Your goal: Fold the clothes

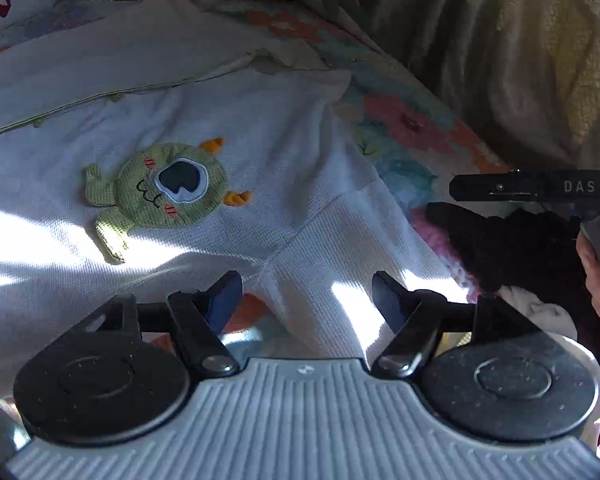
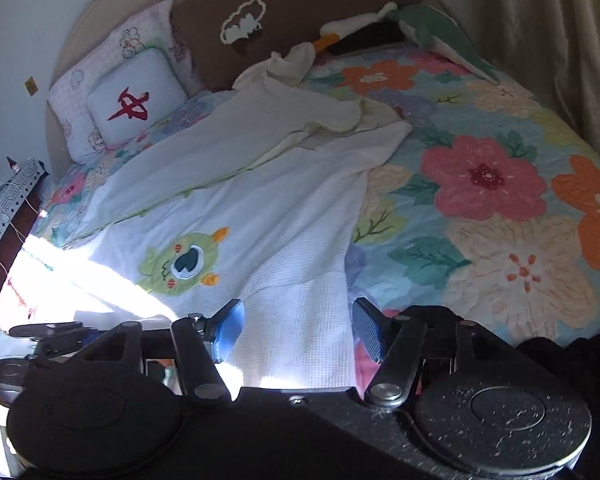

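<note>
Both grippers hover with jaws apart over the near end of a white garment spread on a flowered bed.

The white garment (image 2: 284, 208) lies flat on the flowered bedspread (image 2: 484, 208), its green monster patch (image 2: 182, 262) face up and partly lit by a band of sunlight. Beyond the patch, one part of the garment is folded over along a green-trimmed edge. The left gripper (image 1: 306, 300) hangs above the garment's near edge below the patch, its blue pads spread wide with nothing pressed between them. The right gripper (image 2: 298, 330) sits over the near edge to the right of the patch, pads likewise parted, the white cloth showing in the gap but not clamped. Past the patch, at the head of the bed, lie a white pillow with a red mark (image 2: 134, 98) and a brown cushion (image 2: 284, 20).
</note>
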Action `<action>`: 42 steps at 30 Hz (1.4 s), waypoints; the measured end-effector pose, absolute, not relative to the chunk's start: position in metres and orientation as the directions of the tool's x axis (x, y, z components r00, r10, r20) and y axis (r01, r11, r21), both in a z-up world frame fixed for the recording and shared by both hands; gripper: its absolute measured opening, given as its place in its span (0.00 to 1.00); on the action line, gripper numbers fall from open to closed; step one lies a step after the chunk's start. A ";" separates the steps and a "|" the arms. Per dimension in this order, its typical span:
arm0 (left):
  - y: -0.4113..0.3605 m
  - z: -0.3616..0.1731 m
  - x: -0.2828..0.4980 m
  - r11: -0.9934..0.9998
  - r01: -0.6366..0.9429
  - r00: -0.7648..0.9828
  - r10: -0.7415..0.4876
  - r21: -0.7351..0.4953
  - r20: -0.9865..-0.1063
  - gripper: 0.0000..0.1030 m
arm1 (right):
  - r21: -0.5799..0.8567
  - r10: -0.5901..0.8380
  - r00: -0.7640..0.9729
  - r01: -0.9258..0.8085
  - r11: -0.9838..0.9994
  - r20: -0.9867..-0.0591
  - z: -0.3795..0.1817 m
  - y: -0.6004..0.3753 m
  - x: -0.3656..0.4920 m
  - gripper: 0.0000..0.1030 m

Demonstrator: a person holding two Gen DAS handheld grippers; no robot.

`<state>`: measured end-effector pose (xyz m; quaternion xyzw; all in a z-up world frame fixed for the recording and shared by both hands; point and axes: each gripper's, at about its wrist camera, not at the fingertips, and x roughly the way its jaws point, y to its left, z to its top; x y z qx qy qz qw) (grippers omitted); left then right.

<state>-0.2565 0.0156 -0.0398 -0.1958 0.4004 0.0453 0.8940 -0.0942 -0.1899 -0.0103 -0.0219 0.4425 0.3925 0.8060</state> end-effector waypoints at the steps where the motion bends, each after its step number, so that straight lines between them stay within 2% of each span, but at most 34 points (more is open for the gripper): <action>1: 0.023 -0.043 -0.255 0.911 -0.267 0.676 -0.055 -0.314 -0.735 0.69 | 0.299 0.590 0.290 -0.648 0.700 -0.753 -0.022 -0.182 -0.082 0.63; 3: 0.029 -0.051 -0.251 0.904 -0.321 0.659 -0.001 -0.282 -0.752 0.69 | 0.269 0.554 0.319 -0.625 0.733 -0.769 -0.048 -0.169 -0.060 0.63; 6: 0.039 -0.061 -0.251 0.896 -0.373 0.636 0.059 -0.240 -0.770 0.69 | 0.343 0.591 0.269 -0.606 0.718 -0.761 -0.075 -0.158 -0.044 0.63; 8: 0.045 -0.067 -0.253 0.884 -0.395 0.627 0.060 -0.250 -0.777 0.69 | 0.382 0.621 0.234 -0.613 0.692 -0.748 -0.086 -0.152 -0.042 0.65; 9: 0.048 -0.070 -0.254 0.878 -0.406 0.622 0.061 -0.255 -0.781 0.69 | 0.361 0.625 0.229 -0.649 0.669 -0.746 -0.086 -0.148 -0.049 0.62; 10: 0.049 -0.072 -0.254 0.872 -0.416 0.618 0.064 -0.258 -0.783 0.69 | 0.339 0.629 0.225 -0.685 0.645 -0.744 -0.086 -0.144 -0.055 0.35; 11: 0.051 -0.074 -0.255 0.866 -0.427 0.615 0.067 -0.260 -0.786 0.69 | 0.314 0.632 0.223 -0.718 0.621 -0.742 -0.086 -0.140 -0.061 0.04; 14: 0.051 -0.074 -0.258 0.853 -0.462 0.600 0.099 -0.243 -0.794 0.69 | 0.045 0.563 0.438 -0.760 0.648 -0.701 -0.070 -0.141 -0.091 0.02; 16: 0.050 -0.074 -0.259 0.851 -0.476 0.587 0.120 -0.221 -0.801 0.69 | 0.066 0.539 0.448 -0.723 0.688 -0.713 -0.068 -0.153 -0.096 0.02; 19: 0.049 -0.078 -0.258 0.853 -0.489 0.547 0.135 -0.184 -0.826 0.69 | 0.141 0.511 0.409 -0.661 0.737 -0.756 -0.090 -0.164 -0.092 0.02; 21: 0.048 -0.079 -0.258 0.860 -0.486 0.525 0.148 -0.153 -0.838 0.69 | 0.153 0.536 0.427 -0.661 0.735 -0.728 -0.094 -0.168 -0.091 0.02; 22: 0.046 -0.078 -0.258 0.864 -0.484 0.517 0.155 -0.137 -0.842 0.69 | 0.155 0.528 0.428 -0.651 0.743 -0.734 -0.090 -0.167 -0.090 0.05; 24: 0.045 -0.074 -0.258 0.866 -0.487 0.496 0.169 -0.111 -0.852 0.69 | 0.176 0.520 0.433 -0.620 0.765 -0.737 -0.082 -0.172 -0.089 0.18; 25: 0.045 -0.070 -0.259 0.864 -0.492 0.491 0.175 -0.106 -0.853 0.69 | 0.184 0.514 0.441 -0.599 0.779 -0.736 -0.078 -0.175 -0.090 0.29; 28: 0.047 -0.056 -0.263 0.857 -0.504 0.505 0.193 -0.106 -0.841 0.69 | 0.226 0.529 0.438 -0.574 0.787 -0.727 -0.061 -0.186 -0.093 0.32; 32: 0.047 -0.033 -0.268 0.852 -0.512 0.527 0.210 -0.110 -0.824 0.69 | 0.260 0.585 0.425 -0.609 0.750 -0.691 -0.026 -0.193 -0.110 0.48; 36: 0.049 -0.001 -0.279 0.845 -0.521 0.556 0.228 -0.122 -0.800 0.70 | 0.278 0.645 0.406 -0.662 0.696 -0.648 0.015 -0.191 -0.129 0.51; 38: 0.051 0.015 -0.288 0.837 -0.528 0.572 0.227 -0.141 -0.788 0.71 | 0.291 0.672 0.384 -0.686 0.667 -0.633 0.032 -0.191 -0.138 0.59; 42: 0.048 0.029 -0.300 0.848 -0.514 0.569 0.227 -0.126 -0.791 0.72 | 0.293 0.677 0.359 -0.701 0.650 -0.643 0.046 -0.199 -0.153 0.60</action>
